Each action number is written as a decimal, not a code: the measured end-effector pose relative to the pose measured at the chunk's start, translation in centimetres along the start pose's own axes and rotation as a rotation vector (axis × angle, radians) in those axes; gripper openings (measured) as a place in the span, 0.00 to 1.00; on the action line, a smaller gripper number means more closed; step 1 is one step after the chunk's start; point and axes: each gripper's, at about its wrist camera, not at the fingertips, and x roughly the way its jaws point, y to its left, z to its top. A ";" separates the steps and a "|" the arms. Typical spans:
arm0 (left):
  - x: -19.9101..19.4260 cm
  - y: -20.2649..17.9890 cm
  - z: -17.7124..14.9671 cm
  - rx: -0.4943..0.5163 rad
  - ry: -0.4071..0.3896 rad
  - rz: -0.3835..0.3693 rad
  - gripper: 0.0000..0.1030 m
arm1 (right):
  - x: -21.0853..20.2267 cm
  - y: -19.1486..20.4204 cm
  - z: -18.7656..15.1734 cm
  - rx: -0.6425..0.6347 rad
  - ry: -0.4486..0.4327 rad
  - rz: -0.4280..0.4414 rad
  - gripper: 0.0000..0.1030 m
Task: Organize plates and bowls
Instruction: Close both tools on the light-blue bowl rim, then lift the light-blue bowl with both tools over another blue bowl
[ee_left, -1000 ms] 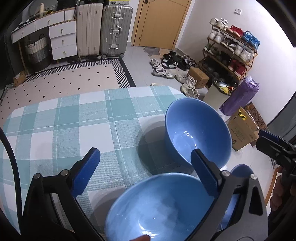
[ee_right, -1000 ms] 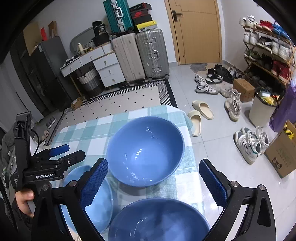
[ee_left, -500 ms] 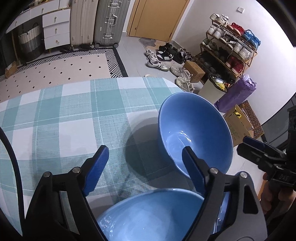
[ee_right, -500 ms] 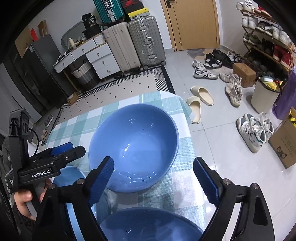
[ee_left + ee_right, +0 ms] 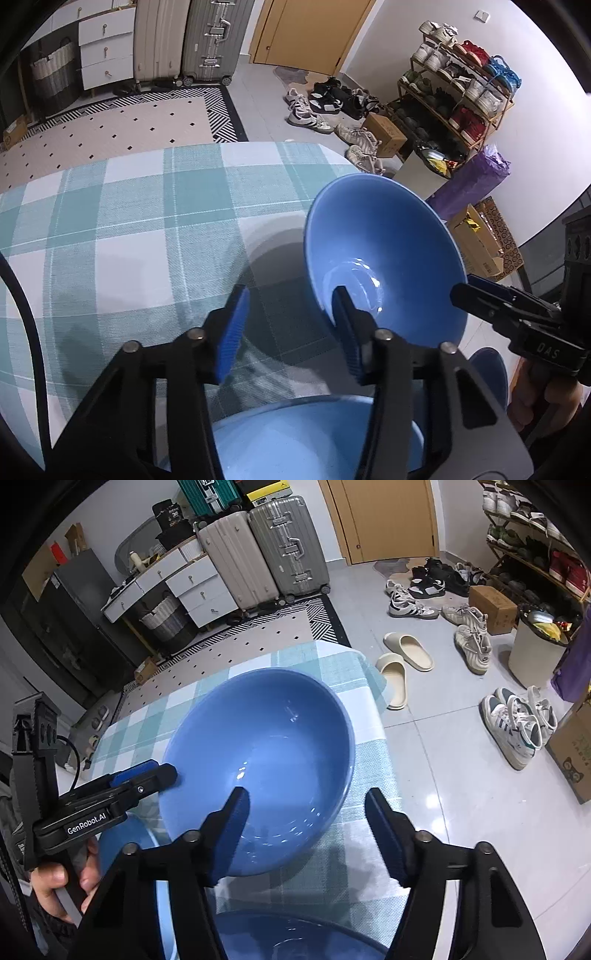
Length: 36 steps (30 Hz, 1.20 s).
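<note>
Left wrist view first: I see my left gripper (image 5: 290, 319) over the checked table (image 5: 129, 229), its fingers (image 5: 232, 328) apart with only cloth between them; they have just been closing and clamp nothing. Just beyond the right finger stands a big blue bowl (image 5: 384, 251), its near rim passing behind that fingertip; whether they touch I cannot tell. Below the fingers, close to the camera, lies a second bowl (image 5: 314, 439), partly hidden by the gripper frame. To the right, past the big bowl, my right gripper (image 5: 476, 291) reaches in, with a hand (image 5: 543, 402) on its handle and a sliver of a plate (image 5: 489, 369) beneath it.

Right wrist view: my right gripper (image 5: 306, 827) has its fingers (image 5: 231, 830) apart, also just closing, nothing pressed between them. The big bowl (image 5: 258, 760) sits ahead; its near rim runs across the gap, the left finger over the inside and the right finger outside, above the table (image 5: 369, 775). The second bowl (image 5: 295, 938) lies under the fingers at the bottom edge. Left of the fingers, my left gripper (image 5: 162, 771) lies against the big bowl's rim, a hand (image 5: 62, 882) holding it over the plate (image 5: 122, 842).
</note>
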 end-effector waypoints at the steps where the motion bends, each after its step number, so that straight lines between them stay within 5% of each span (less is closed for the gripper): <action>1: 0.1 -0.1 0.0 0.004 0.001 -0.003 0.36 | 0.1 -0.1 0.0 0.001 0.000 0.004 0.59; 9: 0.0 -1.3 -0.1 0.030 0.001 -0.028 0.14 | 0.6 -0.3 -0.2 0.000 -0.002 -0.004 0.35; 15: 0.1 -1.8 -0.1 0.039 -0.005 -0.029 0.12 | 0.4 -0.4 -0.4 -0.010 -0.008 -0.020 0.26; 36: -2.6 -2.9 0.0 0.072 -0.062 0.006 0.12 | -0.9 0.3 -0.9 -0.043 -0.052 -0.033 0.25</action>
